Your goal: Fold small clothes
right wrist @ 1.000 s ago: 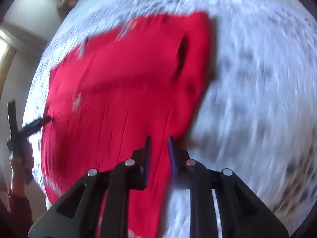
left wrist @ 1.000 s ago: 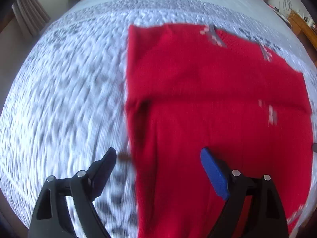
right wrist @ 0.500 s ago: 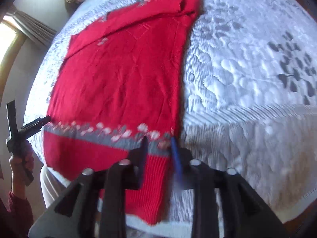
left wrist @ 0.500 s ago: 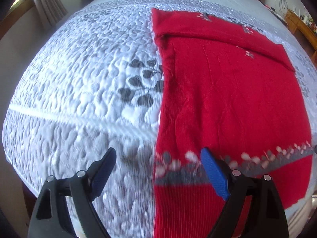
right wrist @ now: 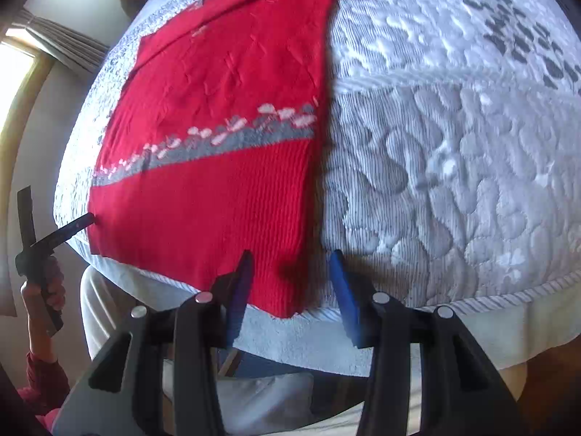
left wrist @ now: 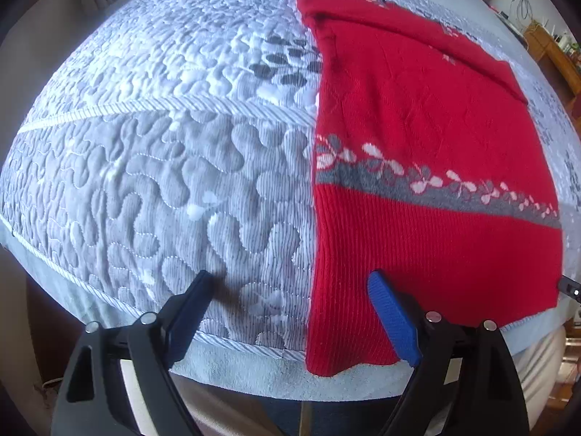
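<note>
A red knitted sweater with a grey band of pink and white flowers lies flat on the quilted bed; its ribbed hem hangs a little over the near edge. It also shows in the right wrist view. My left gripper is open and empty, its jaws on either side of the sweater's left hem corner. My right gripper is open and empty, its jaws on either side of the right hem corner. The left gripper also shows at the far left of the right wrist view.
The grey-white quilted bedspread covers the bed; its piped front edge runs just ahead of both grippers. A curtain and window stand at the left. Wooden furniture stands at the far right.
Both grippers have pulled back from the sweater's body to its hem at the bed's near edge. The right gripper, shut before, has opened.
</note>
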Demonstrator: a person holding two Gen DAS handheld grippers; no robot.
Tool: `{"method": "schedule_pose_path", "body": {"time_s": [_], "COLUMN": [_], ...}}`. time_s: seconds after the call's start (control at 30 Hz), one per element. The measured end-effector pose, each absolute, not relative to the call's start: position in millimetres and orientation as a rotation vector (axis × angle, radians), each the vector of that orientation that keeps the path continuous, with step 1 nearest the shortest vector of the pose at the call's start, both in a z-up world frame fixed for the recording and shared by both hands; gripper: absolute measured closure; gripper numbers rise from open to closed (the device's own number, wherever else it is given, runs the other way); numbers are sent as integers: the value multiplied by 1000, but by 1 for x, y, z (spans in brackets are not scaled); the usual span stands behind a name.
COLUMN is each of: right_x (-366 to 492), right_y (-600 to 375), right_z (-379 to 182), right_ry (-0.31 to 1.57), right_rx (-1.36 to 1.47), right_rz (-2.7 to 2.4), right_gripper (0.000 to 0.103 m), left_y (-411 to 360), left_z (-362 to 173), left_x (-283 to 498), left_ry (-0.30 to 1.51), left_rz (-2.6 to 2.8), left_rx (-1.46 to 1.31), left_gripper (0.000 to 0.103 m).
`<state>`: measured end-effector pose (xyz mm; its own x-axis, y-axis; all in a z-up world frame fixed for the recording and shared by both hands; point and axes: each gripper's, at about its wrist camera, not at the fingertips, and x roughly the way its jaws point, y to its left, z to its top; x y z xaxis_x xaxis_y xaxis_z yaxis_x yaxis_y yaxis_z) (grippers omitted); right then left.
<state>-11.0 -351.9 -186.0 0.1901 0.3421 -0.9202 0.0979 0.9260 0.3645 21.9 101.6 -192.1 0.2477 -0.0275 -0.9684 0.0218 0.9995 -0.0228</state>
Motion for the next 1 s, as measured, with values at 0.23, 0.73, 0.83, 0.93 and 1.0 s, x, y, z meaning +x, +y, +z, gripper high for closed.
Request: {"method": "schedule_pose_path", "body": {"time_s": [0.23,0.73,0.83,0.93,1.0], "right_x": [-11,-9,-9,-8,-8], "right_y": [-345,-341,-339,-340,-341], "right_z": [-188,-187,-187,-188,-189], "right_ry": [1372,1356,1353,1355,1357], "right_rx": [397,395,401,404,410], "right_rz": [232,251,252,253,255], "right_gripper": [91,91,91,91,91], "left_y": [93,116,118,118,118], "left_z": [-198,-184,-186,-185,-184], "left_x": [20,-11,-10,-9,-5], "left_ry": [1334,1354,1358,1364,1361], "left_rz": [-72,-165,-184,-202,-208], "left_rx": [-28,-218,-193,-227,-242], "left_gripper": [16,69,70,70,69]}}
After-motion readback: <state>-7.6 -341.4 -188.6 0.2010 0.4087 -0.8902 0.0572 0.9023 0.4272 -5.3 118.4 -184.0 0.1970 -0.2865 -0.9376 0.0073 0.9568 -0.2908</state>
